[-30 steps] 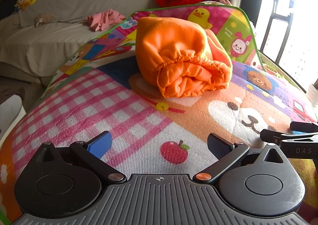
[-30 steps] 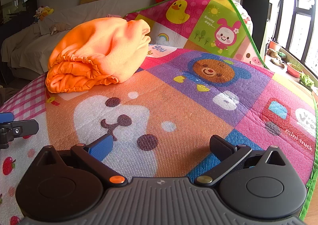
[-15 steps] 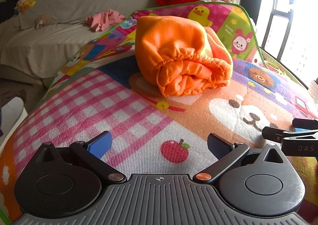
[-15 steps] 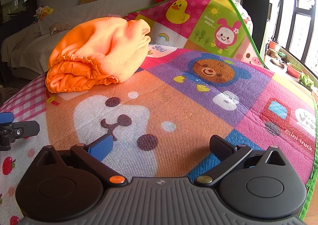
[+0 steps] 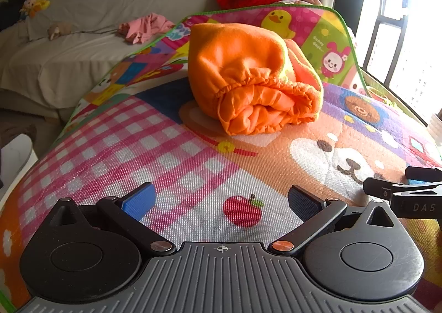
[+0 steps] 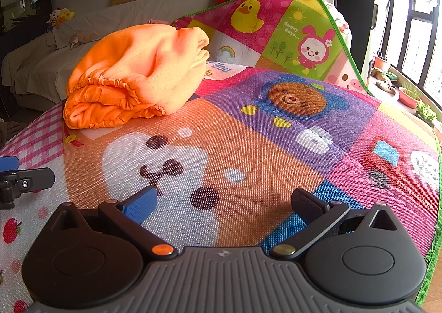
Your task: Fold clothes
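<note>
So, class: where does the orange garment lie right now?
The orange garment lies bundled on the play mat, centre in the left wrist view, upper left in the right, just beyond the bear face print.

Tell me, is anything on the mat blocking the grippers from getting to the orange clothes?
Nothing visible does. Only bare play mat lies between the open left gripper and the orange garment, and likewise ahead of the open right gripper. Neither gripper touches it.
</note>
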The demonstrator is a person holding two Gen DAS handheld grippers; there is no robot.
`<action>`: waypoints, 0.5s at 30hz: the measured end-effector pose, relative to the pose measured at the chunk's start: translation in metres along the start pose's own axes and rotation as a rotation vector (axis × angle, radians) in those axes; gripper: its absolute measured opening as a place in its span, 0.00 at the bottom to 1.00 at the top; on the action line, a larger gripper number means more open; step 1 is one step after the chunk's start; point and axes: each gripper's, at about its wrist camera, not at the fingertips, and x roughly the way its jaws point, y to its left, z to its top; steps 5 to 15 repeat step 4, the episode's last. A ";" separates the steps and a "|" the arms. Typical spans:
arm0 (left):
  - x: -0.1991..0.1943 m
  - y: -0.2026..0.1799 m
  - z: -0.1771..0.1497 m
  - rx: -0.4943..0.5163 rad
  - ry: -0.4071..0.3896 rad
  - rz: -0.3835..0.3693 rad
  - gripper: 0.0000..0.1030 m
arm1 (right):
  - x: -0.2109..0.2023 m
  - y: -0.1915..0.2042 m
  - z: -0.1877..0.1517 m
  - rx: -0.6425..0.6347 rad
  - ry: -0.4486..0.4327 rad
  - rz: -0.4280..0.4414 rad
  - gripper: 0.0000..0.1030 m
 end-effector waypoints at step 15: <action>-0.001 0.001 -0.001 -0.004 -0.004 -0.003 1.00 | 0.000 0.000 0.000 0.000 0.000 0.000 1.00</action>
